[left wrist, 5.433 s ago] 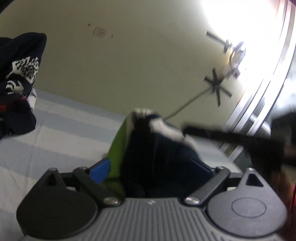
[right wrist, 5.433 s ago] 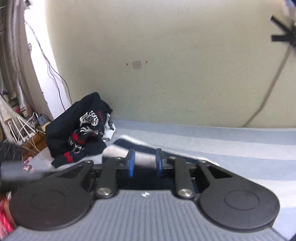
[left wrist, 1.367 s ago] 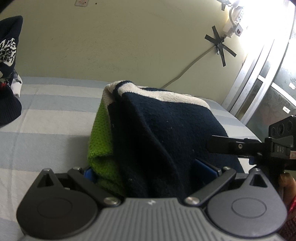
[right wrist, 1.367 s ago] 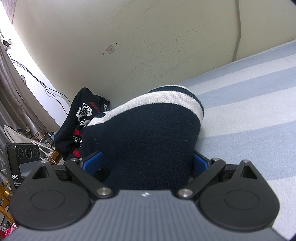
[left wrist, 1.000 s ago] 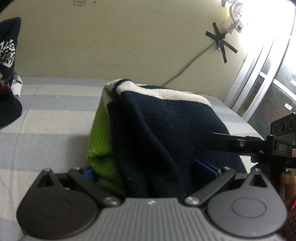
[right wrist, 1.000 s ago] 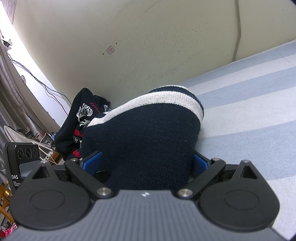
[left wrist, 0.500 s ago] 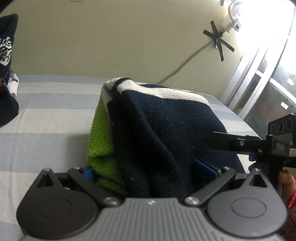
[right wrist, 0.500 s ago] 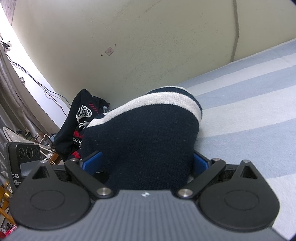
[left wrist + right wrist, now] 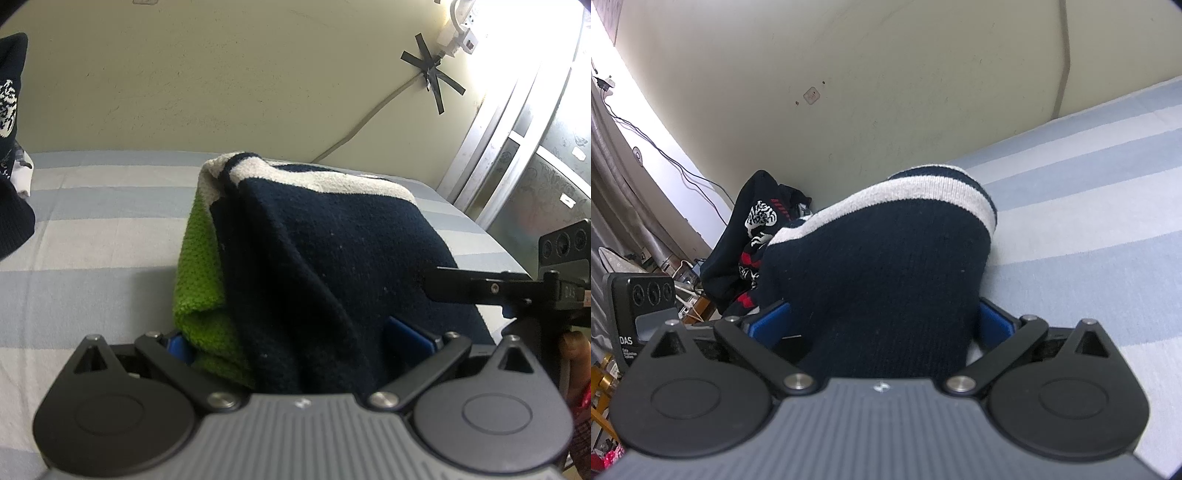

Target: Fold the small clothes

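A folded navy knit garment [image 9: 325,251] with a white stripe and a green part lies bunched on the blue-and-white striped bed [image 9: 92,236]. My left gripper [image 9: 295,336] has its jaws wide apart around the near end of the garment. My right gripper [image 9: 882,321] also has its jaws wide apart around the garment [image 9: 886,266], from the other side. Cloth fills the gap between the blue pads in both views. The right gripper also shows at the right edge of the left wrist view [image 9: 517,288].
A pile of dark printed clothes [image 9: 757,236] lies on the bed by the wall, also at the left edge of the left wrist view [image 9: 11,155]. A cream wall stands behind. A window frame [image 9: 517,147] is at the right. Cables and clutter [image 9: 665,280] lie off the bed's edge.
Over five seconds both grippers came down onto the garment with jaws opened wide. In the last second, almost nothing has moved; the views shift only slightly.
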Motion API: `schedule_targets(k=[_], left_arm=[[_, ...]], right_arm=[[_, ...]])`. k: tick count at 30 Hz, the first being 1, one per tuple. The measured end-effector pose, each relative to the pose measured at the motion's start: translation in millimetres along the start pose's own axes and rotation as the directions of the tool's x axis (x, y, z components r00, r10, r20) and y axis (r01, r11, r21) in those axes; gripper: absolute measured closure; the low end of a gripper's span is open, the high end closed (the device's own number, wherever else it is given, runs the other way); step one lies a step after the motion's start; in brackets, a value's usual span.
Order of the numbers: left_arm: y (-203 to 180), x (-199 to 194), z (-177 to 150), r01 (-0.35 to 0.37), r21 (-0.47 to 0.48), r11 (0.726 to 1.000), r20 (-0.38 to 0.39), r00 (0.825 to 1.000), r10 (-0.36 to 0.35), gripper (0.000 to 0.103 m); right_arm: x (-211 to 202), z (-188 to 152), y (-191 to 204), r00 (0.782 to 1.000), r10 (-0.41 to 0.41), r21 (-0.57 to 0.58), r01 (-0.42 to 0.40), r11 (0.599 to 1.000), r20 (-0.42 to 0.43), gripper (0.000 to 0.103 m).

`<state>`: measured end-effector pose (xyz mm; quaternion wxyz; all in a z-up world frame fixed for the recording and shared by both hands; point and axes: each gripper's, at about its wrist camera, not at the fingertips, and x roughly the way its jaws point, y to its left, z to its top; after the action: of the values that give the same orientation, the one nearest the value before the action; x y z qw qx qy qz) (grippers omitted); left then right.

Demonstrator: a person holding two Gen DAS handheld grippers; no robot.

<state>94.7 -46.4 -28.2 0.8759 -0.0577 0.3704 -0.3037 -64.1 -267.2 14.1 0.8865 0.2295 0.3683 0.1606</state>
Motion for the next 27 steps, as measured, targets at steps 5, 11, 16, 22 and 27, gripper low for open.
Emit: schedule_targets(k=[5, 11, 16, 22, 27], left_arm=[[-1.9, 1.3, 0.3, -0.011, -0.045, 0.999, 0.005, 1.000, 0.011, 0.001], [-15.6, 7.1, 13.3, -0.005, -0.122, 0.993, -0.002, 1.000, 0.005, 0.016], [-86.2, 40.7, 68.7, 0.029, 0.012, 0.999, 0.030, 0.999, -0.030, 0.031], [-180.4, 125.0, 153.2, 0.080, 0.153, 0.985, 0.074, 0.993, -0.092, 0.031], [-213.0, 213.7, 169.8, 0.020, 0.151, 0.988, 0.000, 1.000, -0.020, 0.032]], right_arm=[[11.1, 4.3, 10.9, 0.998, -0.048, -0.039, 0.047, 0.998, -0.038, 0.007], [-7.4, 16.3, 21.7, 0.998, -0.067, -0.110, 0.066, 0.992, -0.006, 0.057], [-54.0, 51.4, 5.0, 0.976, -0.152, -0.179, 0.179, 0.967, 0.156, 0.058], [-118.5, 120.5, -64.7, 0.891, -0.281, -0.138, 0.348, 0.927, 0.357, 0.057], [-113.4, 153.6, -157.6, 0.841, -0.435, 0.027, 0.451, 0.892, 0.322, 0.052]])
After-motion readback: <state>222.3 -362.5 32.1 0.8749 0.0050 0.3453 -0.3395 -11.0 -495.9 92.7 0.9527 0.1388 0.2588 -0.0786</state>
